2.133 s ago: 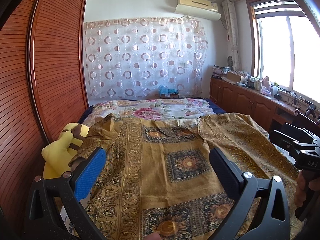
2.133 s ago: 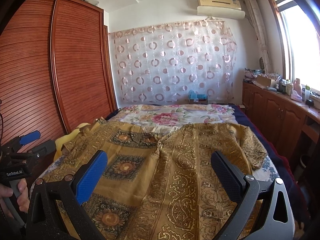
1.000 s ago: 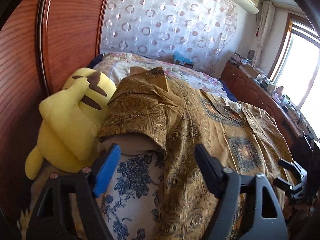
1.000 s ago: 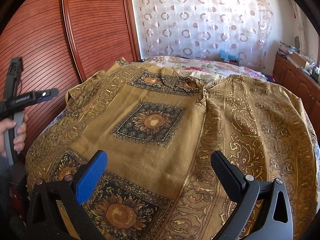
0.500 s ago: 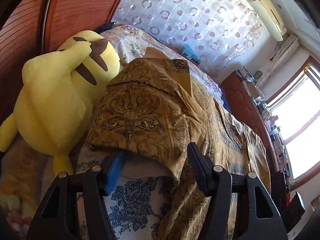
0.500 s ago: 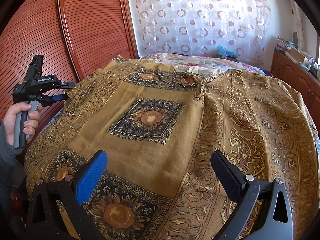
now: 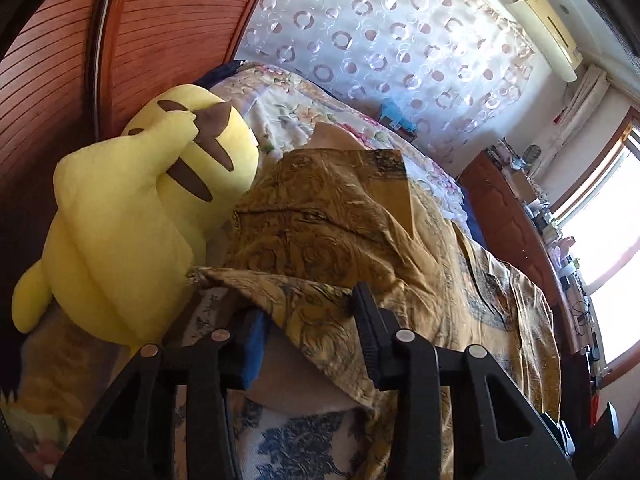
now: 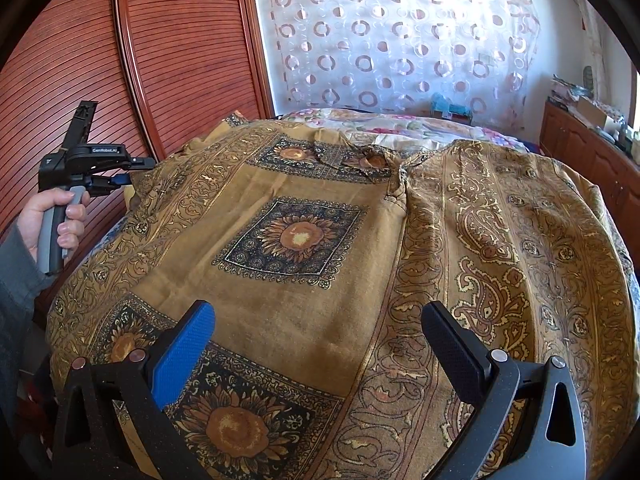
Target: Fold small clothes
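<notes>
A gold-brown patterned shirt (image 8: pixel 304 236) with sunflower squares lies spread flat on the bed. Its left sleeve (image 7: pixel 320 248) shows in the left wrist view, its hem edge lying between the jaws of my left gripper (image 7: pixel 308 320). The jaws are partly closed around the hem with a gap still showing; the blue pad is under the cloth. From the right wrist view the left gripper (image 8: pixel 120 178) is at the shirt's left edge. My right gripper (image 8: pixel 320 344) is open wide and empty, hovering over the shirt's lower front.
A yellow plush toy (image 7: pixel 132 220) lies against the sleeve at the bed's left side. A wooden slatted wardrobe (image 8: pixel 180 60) stands close on the left. A floral bedsheet (image 7: pixel 300 440) lies underneath. A wooden cabinet (image 8: pixel 592 156) runs along the right wall.
My left gripper has swung left and down to the sleeve hem and its jaws have narrowed around the cloth. The right gripper has stayed nearly still over the shirt.
</notes>
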A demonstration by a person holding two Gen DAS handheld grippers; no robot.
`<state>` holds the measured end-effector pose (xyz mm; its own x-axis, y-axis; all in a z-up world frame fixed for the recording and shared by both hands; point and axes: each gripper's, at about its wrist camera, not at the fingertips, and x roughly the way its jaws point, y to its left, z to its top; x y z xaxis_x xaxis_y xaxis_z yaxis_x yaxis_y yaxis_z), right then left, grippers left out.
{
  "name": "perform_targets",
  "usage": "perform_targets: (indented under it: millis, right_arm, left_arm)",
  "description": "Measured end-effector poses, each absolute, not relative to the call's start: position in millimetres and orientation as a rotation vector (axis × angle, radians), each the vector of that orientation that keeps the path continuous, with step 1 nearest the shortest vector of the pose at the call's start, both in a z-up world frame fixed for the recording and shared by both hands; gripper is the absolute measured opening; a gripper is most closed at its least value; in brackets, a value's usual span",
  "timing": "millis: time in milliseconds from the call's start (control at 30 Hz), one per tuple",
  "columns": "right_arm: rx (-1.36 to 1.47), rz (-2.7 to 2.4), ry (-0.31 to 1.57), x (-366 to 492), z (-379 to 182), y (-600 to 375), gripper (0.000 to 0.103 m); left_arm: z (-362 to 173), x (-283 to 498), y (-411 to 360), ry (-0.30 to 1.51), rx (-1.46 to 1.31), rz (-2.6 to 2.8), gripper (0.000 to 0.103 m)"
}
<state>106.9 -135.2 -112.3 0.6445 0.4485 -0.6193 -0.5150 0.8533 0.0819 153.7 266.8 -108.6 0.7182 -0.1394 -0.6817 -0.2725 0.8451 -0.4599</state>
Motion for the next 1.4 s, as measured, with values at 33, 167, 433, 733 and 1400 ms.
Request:
perform_targets:
  millis: [33, 167, 433, 733, 1400]
  right_arm:
    - [-0.104, 0.55, 0.675, 107, -112, -135, 0.103]
    - [-0.104, 0.551, 0.676, 107, -113, -135, 0.103]
    - [-0.105, 0.551, 0.676, 107, -113, -136, 0.103]
    - [-0.098, 0.553, 0.674, 107, -113, -137, 0.103]
    - [-0.099, 0.597, 0.687, 112, -106, -139, 0.1]
  left_arm:
    - [-109, 155, 269, 0.773, -0.574, 0.077, 0.034]
    - [-100, 155, 266, 0.746, -0.493, 0.099, 0.007]
    - [-40, 144, 210, 0.617, -0.25, 0.001, 0.005]
    - [-36, 133, 120, 0.676, -0.007, -0.193, 0.005]
    - [-62, 65, 124, 0.626, -0.031, -0.148, 0.08]
